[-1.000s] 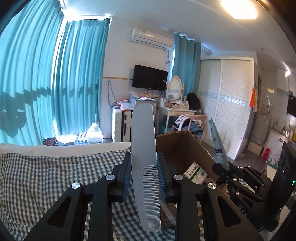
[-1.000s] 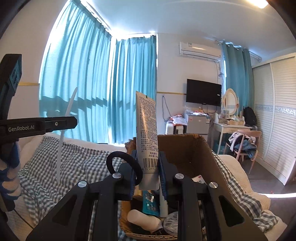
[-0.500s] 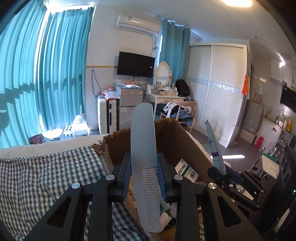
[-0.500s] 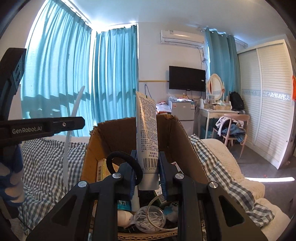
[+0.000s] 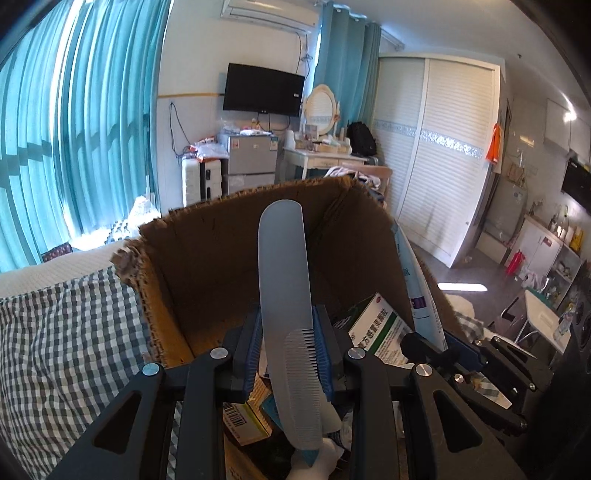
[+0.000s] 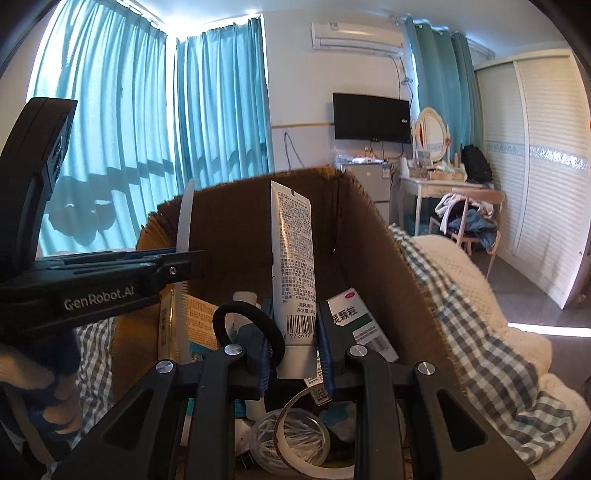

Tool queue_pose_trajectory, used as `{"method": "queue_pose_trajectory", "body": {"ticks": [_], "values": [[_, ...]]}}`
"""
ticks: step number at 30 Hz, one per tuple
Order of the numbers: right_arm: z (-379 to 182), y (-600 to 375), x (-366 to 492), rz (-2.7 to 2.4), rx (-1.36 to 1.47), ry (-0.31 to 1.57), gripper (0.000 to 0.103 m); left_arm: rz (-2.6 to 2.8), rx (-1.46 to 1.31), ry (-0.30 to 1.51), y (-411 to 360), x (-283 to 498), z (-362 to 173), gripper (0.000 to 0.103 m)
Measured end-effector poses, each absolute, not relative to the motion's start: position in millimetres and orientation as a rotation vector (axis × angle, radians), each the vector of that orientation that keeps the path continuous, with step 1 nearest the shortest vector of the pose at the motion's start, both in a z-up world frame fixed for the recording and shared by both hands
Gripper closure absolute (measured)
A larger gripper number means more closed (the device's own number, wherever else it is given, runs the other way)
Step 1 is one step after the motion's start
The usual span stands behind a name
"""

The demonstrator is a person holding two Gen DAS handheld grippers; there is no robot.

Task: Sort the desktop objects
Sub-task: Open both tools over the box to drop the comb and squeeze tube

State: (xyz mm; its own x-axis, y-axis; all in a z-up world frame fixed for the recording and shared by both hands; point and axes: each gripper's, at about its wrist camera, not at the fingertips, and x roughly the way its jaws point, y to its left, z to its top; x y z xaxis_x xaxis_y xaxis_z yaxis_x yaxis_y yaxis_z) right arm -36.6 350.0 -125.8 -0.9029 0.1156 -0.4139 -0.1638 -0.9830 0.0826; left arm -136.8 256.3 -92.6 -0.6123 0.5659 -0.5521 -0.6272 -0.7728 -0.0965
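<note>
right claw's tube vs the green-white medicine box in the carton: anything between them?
Only the claw's own right finger separates the tube from the medicine box, in the right wrist view.

curtains (image 6: 147,147) teal, shut | TV (image 6: 371,117) on wall, under AC (image 6: 356,35) | mirror (image 6: 430,134) on dresser (image 6: 436,181) | wardrobe (image 5: 436,155) white, right | checked cloth (image 5: 62,350) on bed

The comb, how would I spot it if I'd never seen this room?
Find the big brown cardboard box on the checked blanket. Above its open top, the left gripper pinches the comb upright. It is a long, pale grey strip with fine teeth low on one edge, unlike the white printed tube with a barcode in the right gripper.
</note>
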Motion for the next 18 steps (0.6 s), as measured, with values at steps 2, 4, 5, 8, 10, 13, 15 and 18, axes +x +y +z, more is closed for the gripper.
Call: {"method": "queue_pose_trajectory", "body": {"ticks": [2,4,5,8,10,13,15,18], "values": [[-133.4,353.8,-44.1,2.918,-0.667,0.192,0.082,2.346,-0.763,0.163,260.2,-138.9,-102.0,0.076],[-140.1,355.5,-49.4,2.894,-0.706,0.168,0.082,2.352,-0.778,0.187,264.1,-140.3,-110.9,0.076],[-142.3,356.3,-52.1,2.878,-0.723,0.155,0.082,2.372,-0.768,0.219,266.2,-139.4,-113.5,0.075],[-144.6,357.5,-55.1,2.873,-0.738,0.111,0.081,2.373,-0.769,0.252,269.8,-138.8,-117.5,0.073],[-143.9,356.7,-53.4,2.877,-0.727,0.098,0.069,2.364,-0.773,0.228,266.6,-138.5,-116.2,0.067],[-139.6,355.6,-46.7,2.878,-0.684,0.087,0.042,2.418,-0.745,0.219,257.5,-133.1,-106.7,0.039],[-136.3,356.7,-41.9,2.893,-0.653,0.095,0.041,2.444,-0.727,0.2,249.0,-130.6,-98.0,0.038],[-131.7,355.6,-37.0,2.905,-0.64,0.094,0.031,2.49,-0.694,0.164,233.1,-124.1,-83.1,0.028]]}}
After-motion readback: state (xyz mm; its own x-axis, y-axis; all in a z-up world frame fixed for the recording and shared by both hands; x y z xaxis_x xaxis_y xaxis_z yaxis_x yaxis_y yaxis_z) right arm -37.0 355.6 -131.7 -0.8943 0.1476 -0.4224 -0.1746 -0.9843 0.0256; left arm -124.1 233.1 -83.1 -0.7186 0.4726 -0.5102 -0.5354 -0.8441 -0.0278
